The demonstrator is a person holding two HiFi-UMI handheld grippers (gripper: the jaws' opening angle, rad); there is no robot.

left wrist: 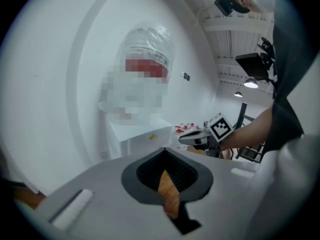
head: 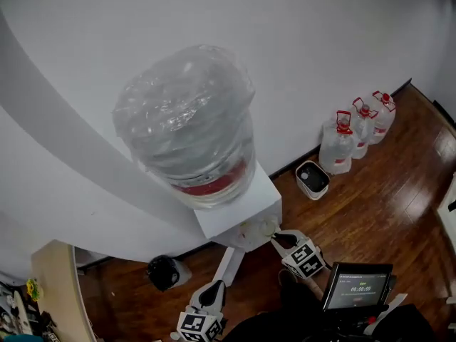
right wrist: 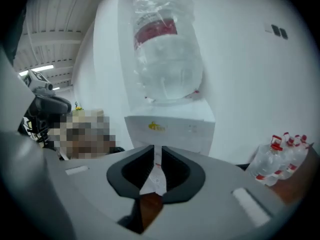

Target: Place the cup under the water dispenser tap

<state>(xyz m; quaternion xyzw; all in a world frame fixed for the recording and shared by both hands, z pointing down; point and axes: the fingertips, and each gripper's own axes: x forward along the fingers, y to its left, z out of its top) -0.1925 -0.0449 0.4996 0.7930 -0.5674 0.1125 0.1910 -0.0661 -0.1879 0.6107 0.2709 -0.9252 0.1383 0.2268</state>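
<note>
White dispenser (head: 239,216) stands cupless; left gripper (head: 214,288) and right gripper (head: 280,238) have closed, empty fingers (no cup visible); fetching one seems next.

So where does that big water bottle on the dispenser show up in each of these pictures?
Head view: the water bottle sits centre-left, seen from above.
Left gripper view: the bottle is at upper centre, with a blur patch over its lower part.
Right gripper view: the bottle is at top centre, in plain sight.
Shared landmark: the white dispenser cabinet directly beneath it.
</note>
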